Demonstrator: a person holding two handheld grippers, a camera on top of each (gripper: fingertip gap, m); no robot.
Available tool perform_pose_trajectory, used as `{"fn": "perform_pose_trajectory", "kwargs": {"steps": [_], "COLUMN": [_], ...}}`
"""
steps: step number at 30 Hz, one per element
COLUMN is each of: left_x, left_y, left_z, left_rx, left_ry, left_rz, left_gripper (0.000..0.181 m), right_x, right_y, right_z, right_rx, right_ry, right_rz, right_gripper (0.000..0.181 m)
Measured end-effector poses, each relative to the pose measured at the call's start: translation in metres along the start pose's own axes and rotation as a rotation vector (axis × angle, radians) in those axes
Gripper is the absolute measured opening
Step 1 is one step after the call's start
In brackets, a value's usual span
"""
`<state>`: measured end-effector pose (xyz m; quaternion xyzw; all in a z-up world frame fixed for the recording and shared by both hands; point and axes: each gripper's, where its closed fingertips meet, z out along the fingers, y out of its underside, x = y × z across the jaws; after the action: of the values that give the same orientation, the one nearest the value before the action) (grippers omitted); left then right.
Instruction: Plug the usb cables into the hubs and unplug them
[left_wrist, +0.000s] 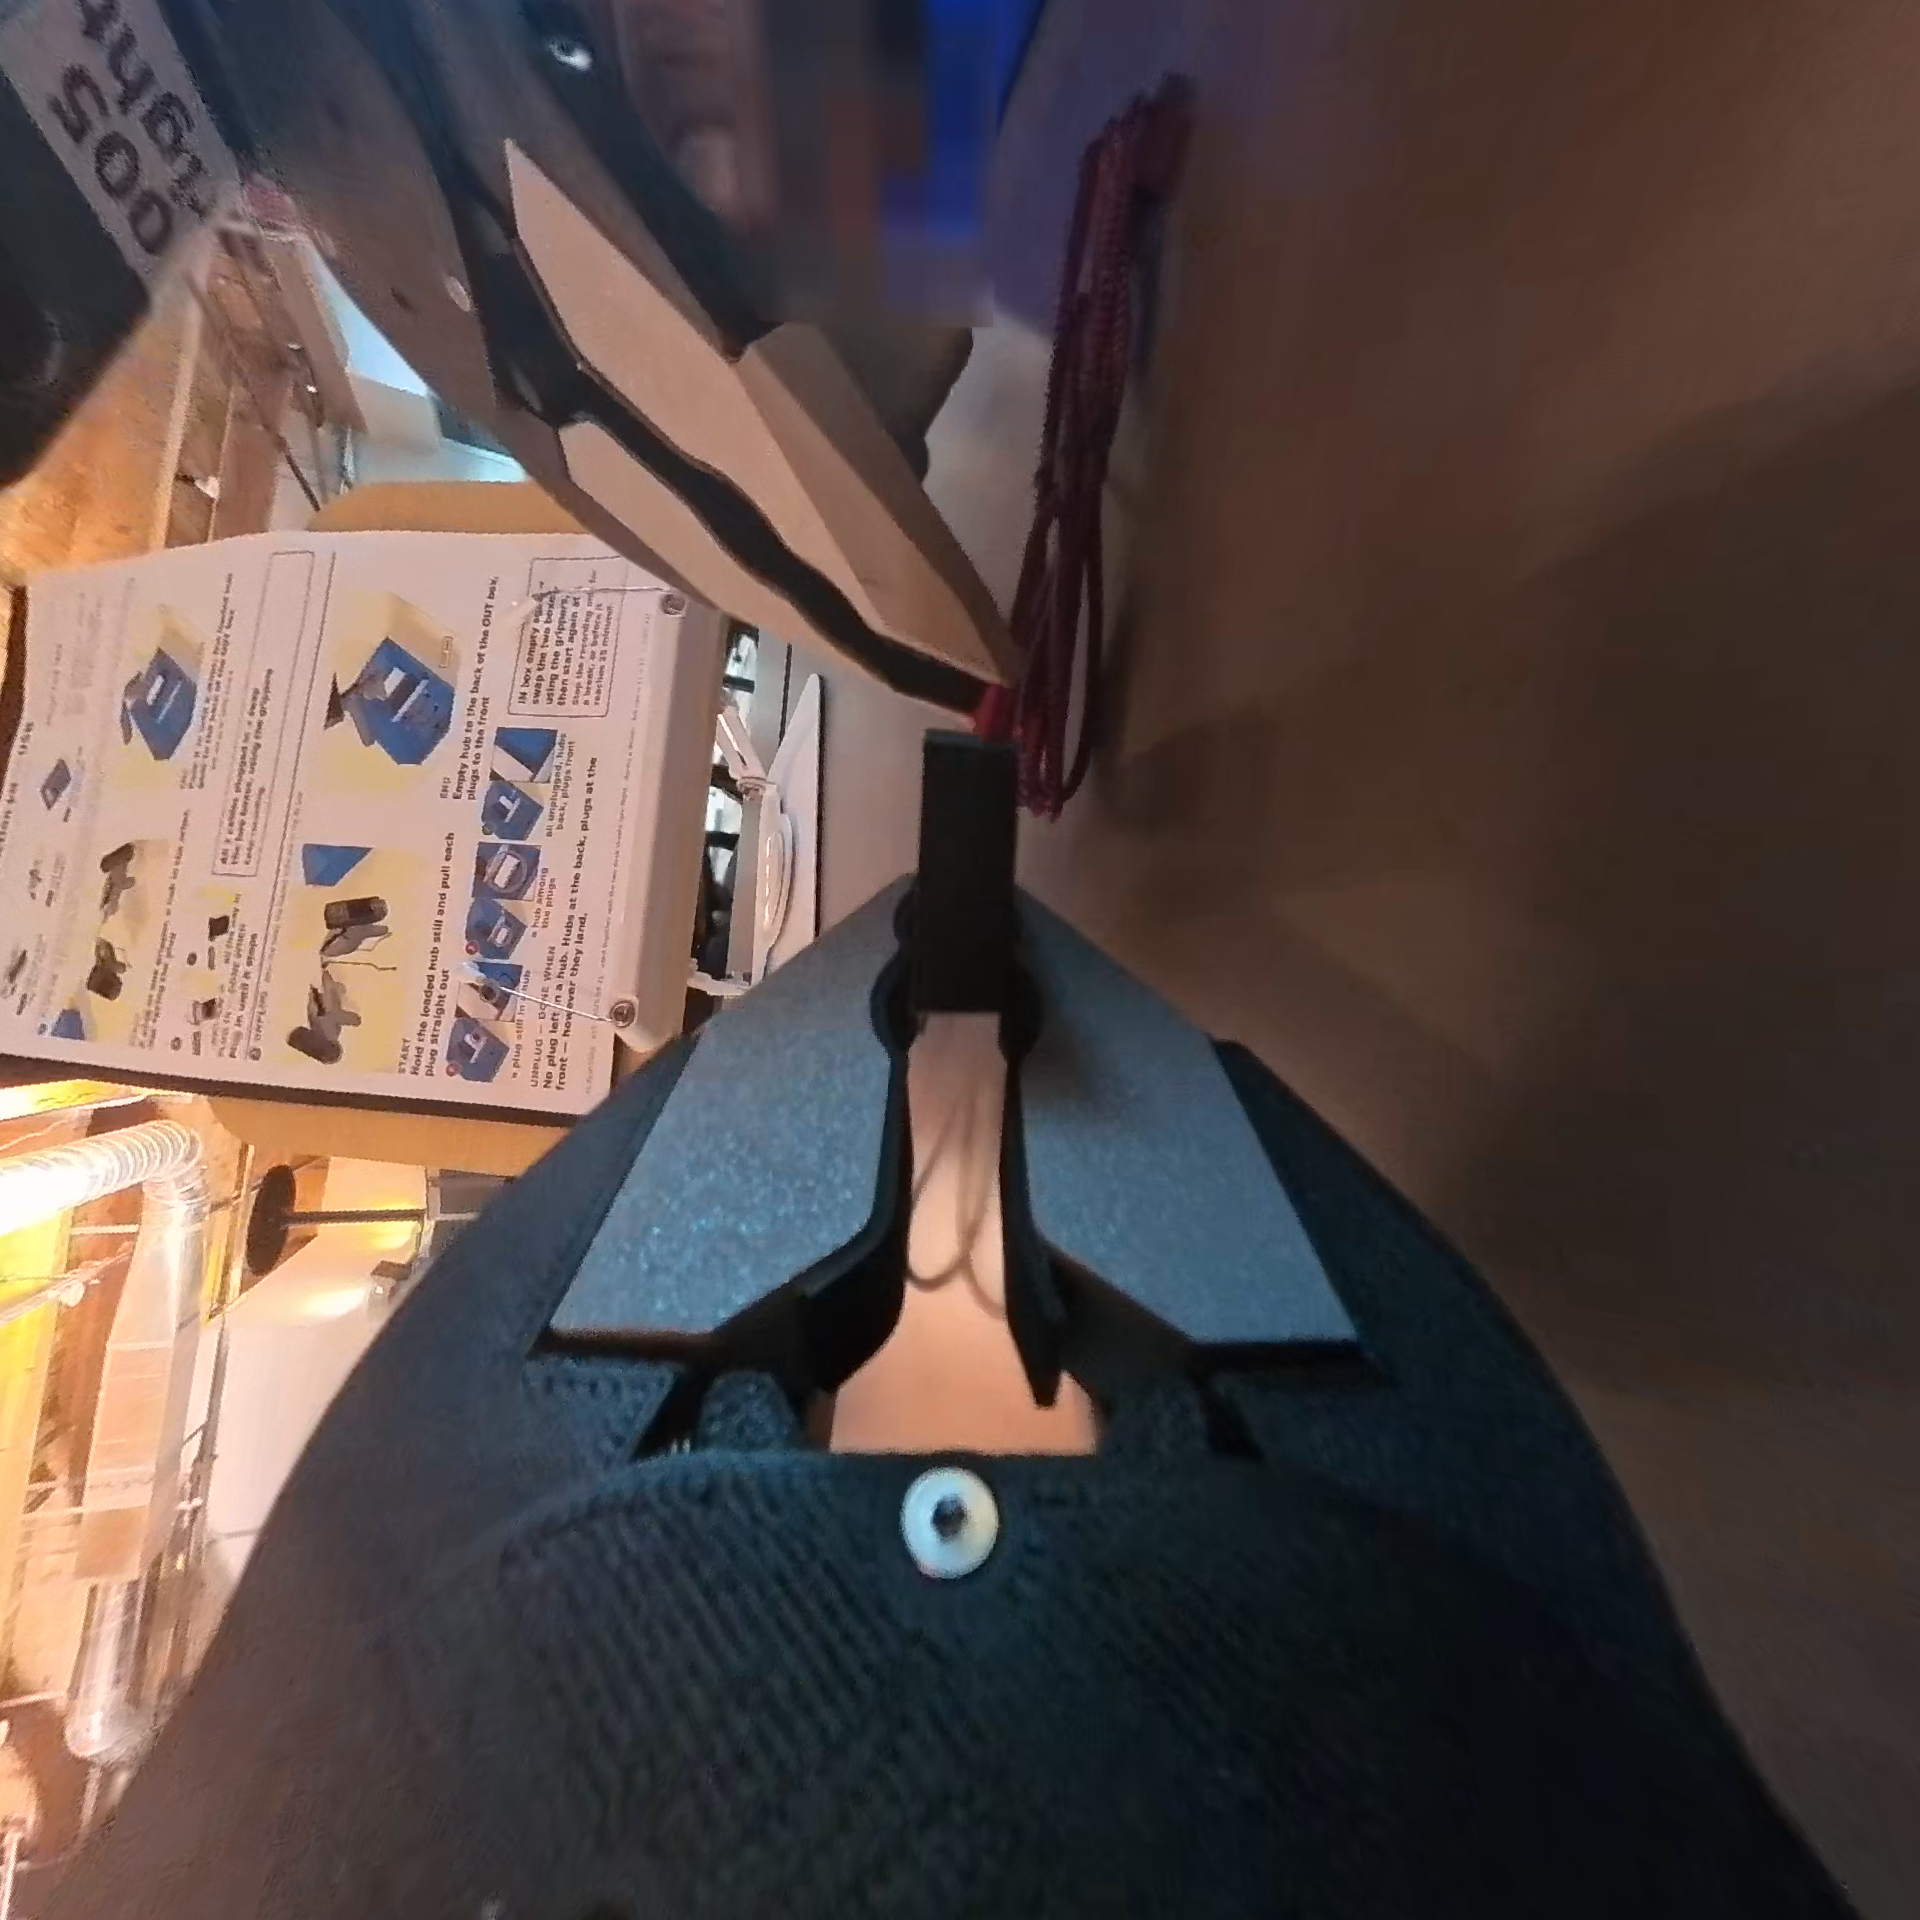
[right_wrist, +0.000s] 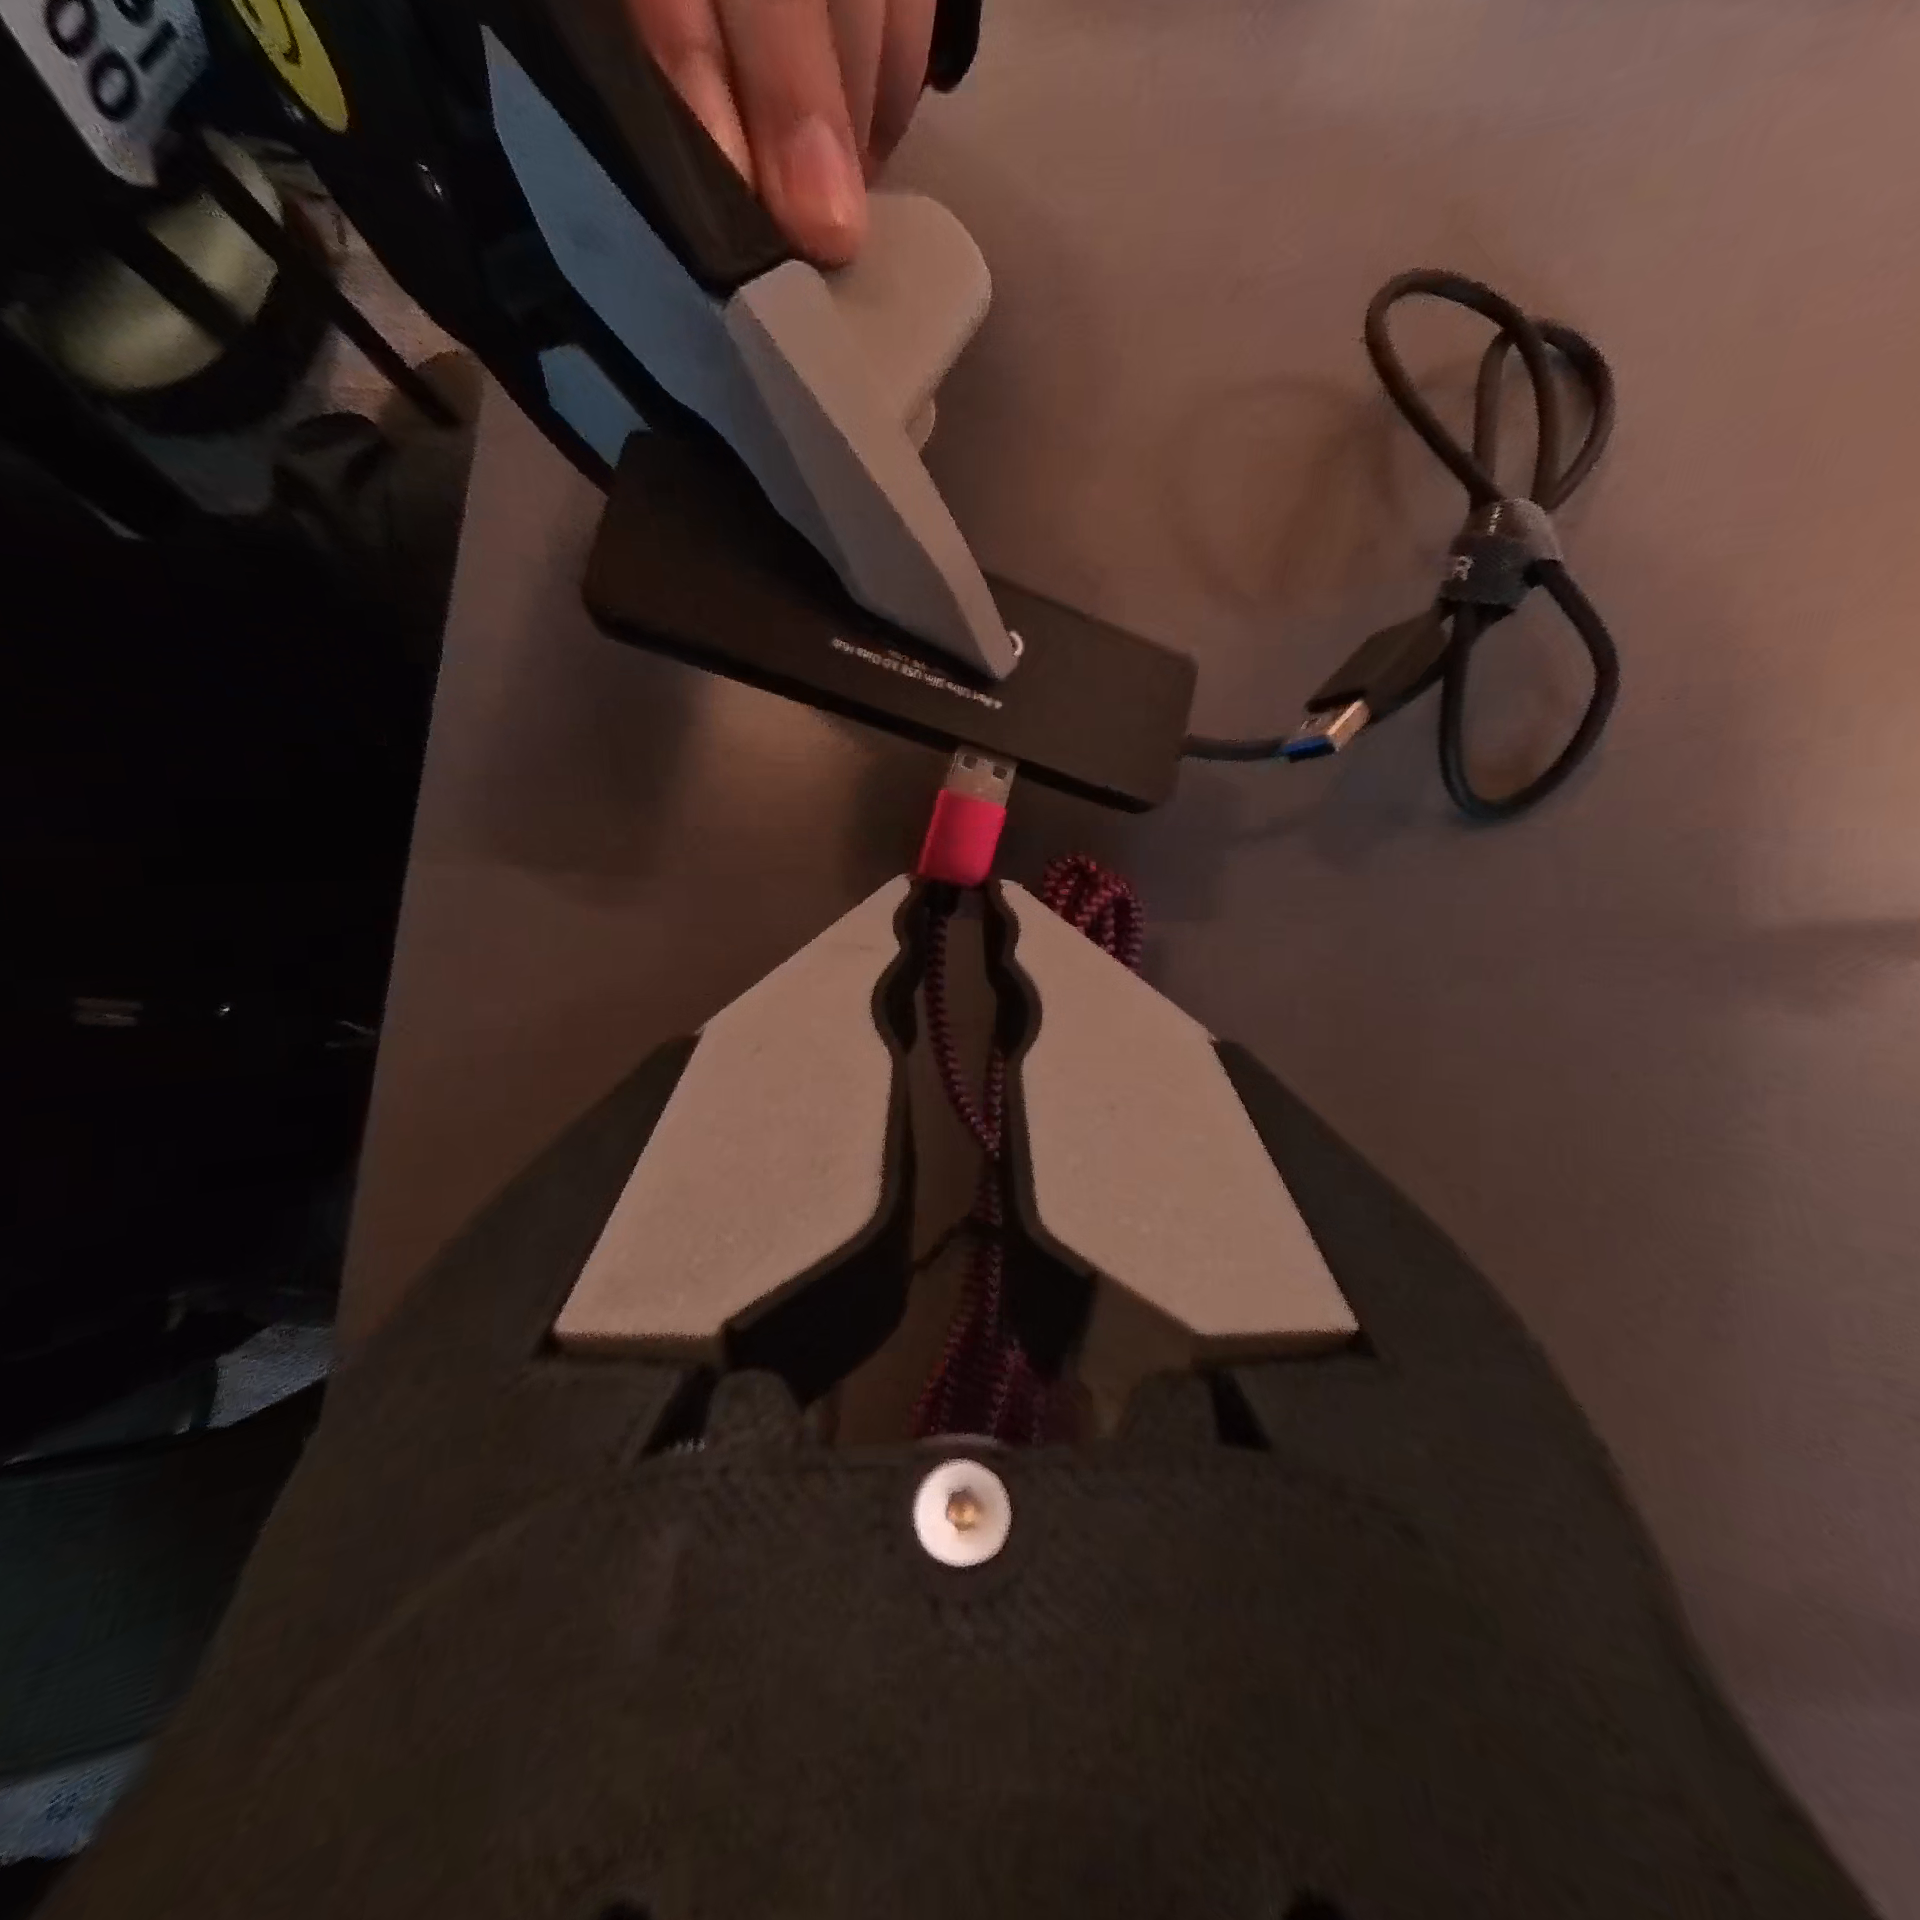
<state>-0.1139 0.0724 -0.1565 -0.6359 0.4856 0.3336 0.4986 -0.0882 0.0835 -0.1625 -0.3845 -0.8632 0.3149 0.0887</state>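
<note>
In the right wrist view my right gripper is shut on the red USB plug of a red braided cable. The plug's metal tip sits at the port edge of a flat black hub. My left gripper clamps that hub from above and below, with a hand on its handle. In the left wrist view my left gripper is shut on the hub, seen edge-on. The right gripper meets it from the upper left, with the red cable hanging beside it.
The hub's own black cable lies coiled on the grey table to the right, its blue-tongued plug beside the hub. The table's left edge drops into a dark area. A printed instruction sheet stands beyond. The tips of both grippers are at nearly the same place.
</note>
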Motion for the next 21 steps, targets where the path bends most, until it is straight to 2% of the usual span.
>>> {"fn": "perform_pose_trajectory", "kwargs": {"steps": [5, 9, 17, 21], "left_x": [-0.005, 0.010, 0.007, 0.011], "left_y": [0.000, -0.006, 0.001, 0.013], "left_z": [-0.002, 0.003, 0.007, 0.012], "left_rx": [0.046, 0.104, 0.056, -0.036], "left_ry": [0.014, 0.129, 0.072, 0.057], "left_rz": [-0.096, -0.171, -0.127, -0.053], "left_gripper": [0.009, 0.016, 0.012, 0.016], "right_x": [0.001, -0.002, 0.000, -0.003], "right_y": [-0.007, -0.006, -0.005, -0.004], "right_z": [-0.004, 0.002, 0.007, 0.010], "right_rx": [0.050, 0.053, 0.054, 0.043], "right_ry": [0.029, 0.005, 0.022, 0.007], "right_rz": [-0.042, -0.068, -0.070, -0.070], "right_gripper": [0.007, 0.007, 0.007, 0.008]}}
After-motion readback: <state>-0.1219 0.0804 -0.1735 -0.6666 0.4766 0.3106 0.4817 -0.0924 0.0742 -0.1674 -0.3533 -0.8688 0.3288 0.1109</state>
